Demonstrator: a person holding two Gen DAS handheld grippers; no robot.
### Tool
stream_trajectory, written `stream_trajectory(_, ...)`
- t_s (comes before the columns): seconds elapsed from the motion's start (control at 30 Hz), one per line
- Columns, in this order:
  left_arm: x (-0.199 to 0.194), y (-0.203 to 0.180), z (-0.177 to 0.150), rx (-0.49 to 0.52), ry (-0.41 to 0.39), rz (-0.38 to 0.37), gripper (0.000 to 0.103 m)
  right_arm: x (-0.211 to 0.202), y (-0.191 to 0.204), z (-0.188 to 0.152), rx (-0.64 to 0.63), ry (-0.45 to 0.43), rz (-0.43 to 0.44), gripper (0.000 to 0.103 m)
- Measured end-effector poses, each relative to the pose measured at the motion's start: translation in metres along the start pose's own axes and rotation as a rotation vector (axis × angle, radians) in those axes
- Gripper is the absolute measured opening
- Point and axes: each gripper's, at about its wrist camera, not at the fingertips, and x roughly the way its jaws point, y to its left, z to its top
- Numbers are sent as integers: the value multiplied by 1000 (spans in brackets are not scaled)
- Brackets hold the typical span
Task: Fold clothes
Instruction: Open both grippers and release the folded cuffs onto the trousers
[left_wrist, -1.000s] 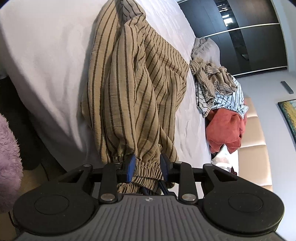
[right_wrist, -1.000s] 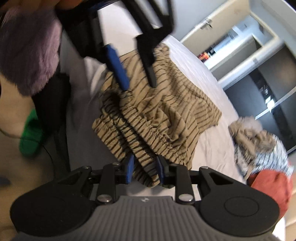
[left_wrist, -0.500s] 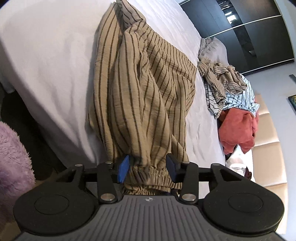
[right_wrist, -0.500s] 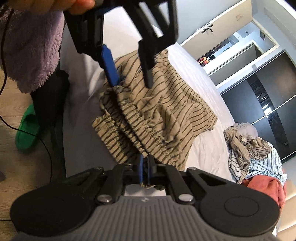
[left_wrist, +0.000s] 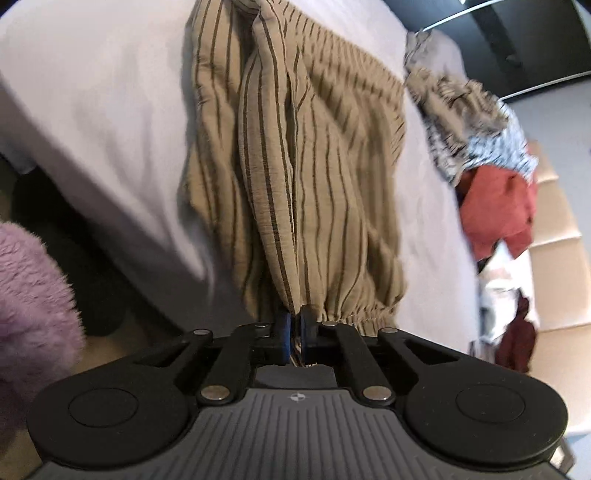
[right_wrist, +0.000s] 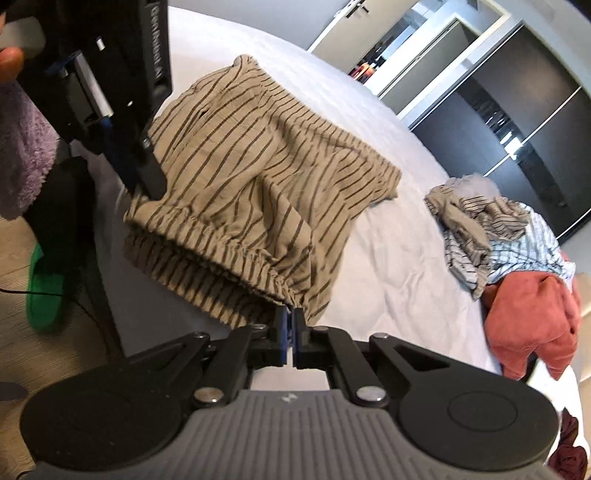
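Note:
Tan trousers with dark stripes (left_wrist: 303, 155) (right_wrist: 258, 177) lie across the white bed (left_wrist: 92, 92) (right_wrist: 399, 266), their elastic waistband at the near edge. My left gripper (left_wrist: 294, 320) is shut on one end of that waistband. My right gripper (right_wrist: 290, 318) is shut on the other end. In the right wrist view the left gripper (right_wrist: 147, 184) comes down from the upper left and pinches the band's far corner. The waistband is stretched between the two grips and lifted off the mattress edge.
A heap of other clothes (right_wrist: 491, 229) (left_wrist: 476, 122) lies further along the bed, with a rust-red garment (right_wrist: 532, 317) (left_wrist: 498, 206). A purple fleecy sleeve (left_wrist: 26, 302) (right_wrist: 22, 147) is at the left. A green slipper (right_wrist: 44, 291) is on the wooden floor. Dark wardrobe doors (right_wrist: 535, 110) stand behind.
Both grippers closed on the waistband, the right first, then the left. The band is now pulled out straight between them and raised a little.

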Motion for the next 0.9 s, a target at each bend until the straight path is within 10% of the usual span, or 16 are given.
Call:
stream_trajectory(0.3,3,5,-4,-31,-1,0,4,0,6,-6,-11,21,39,3)
stream_trajectory(0.37,1,5,-4,-31,-5,-1,13,-8,5,-9,-19,11,34,4)
stream_trajectory(0.47,-4,4,-7,-19,-11,18,55,-15,2,-12,-34,0,25,5)
stream_trajectory(0.53,-3,1,-8,-13,-14,16,55,-14,1,-13,-61,-17,16,10)
stream_trajectory(0.63,0,1,-7,-16,-15,16,55,-16,7,-15,-121,-46,-3,54)
stream_trajectory(0.9,28,1,-5,-9,-11,-20,52,-1,15,-17,-251,-70,-4,54)
